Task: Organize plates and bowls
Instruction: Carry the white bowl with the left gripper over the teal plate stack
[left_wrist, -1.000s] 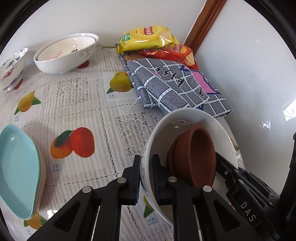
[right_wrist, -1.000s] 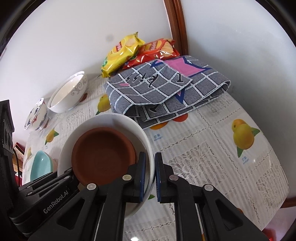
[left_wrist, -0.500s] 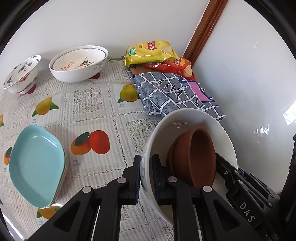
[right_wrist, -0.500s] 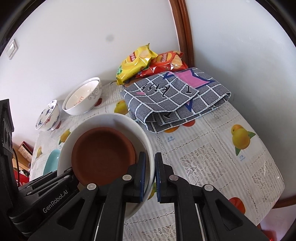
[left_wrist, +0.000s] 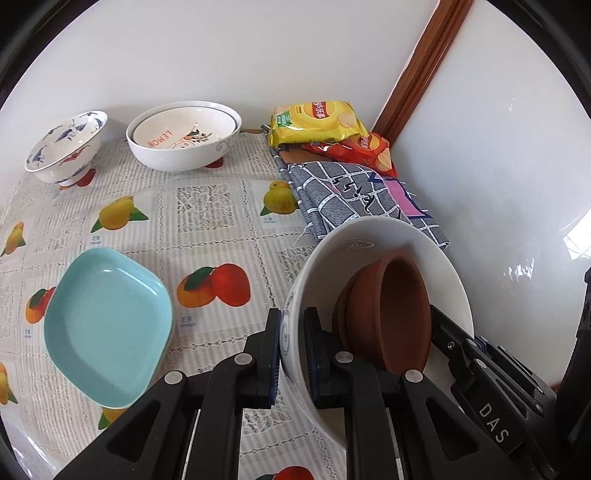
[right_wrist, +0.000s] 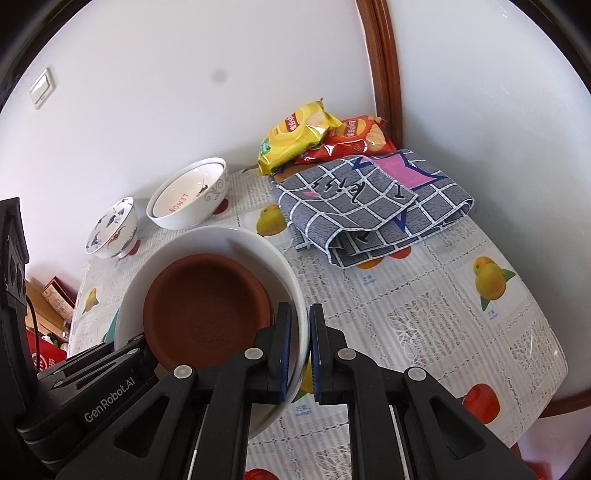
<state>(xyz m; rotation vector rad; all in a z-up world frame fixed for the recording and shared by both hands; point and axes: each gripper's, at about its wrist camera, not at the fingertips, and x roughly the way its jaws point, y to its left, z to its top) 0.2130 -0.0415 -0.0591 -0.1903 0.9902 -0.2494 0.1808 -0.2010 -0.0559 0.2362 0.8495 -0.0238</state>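
Here the left gripper (left_wrist: 291, 354) was clamped on the near-left rim of the white bowl (left_wrist: 373, 236), and the right gripper (right_wrist: 297, 345) pinched the opposite rim. Two grips likely steadied the load: brown dishes (right_wrist: 207, 306) nested inside. Bowl was held above the table (left_wrist: 207, 236), right of the teal plates (left_wrist: 107, 325), probably for stacking.

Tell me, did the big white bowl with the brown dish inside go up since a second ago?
Yes. The white bowl, pinched by both grippers, went up and back: the folded checked cloth and chip bags look smaller and farther away.
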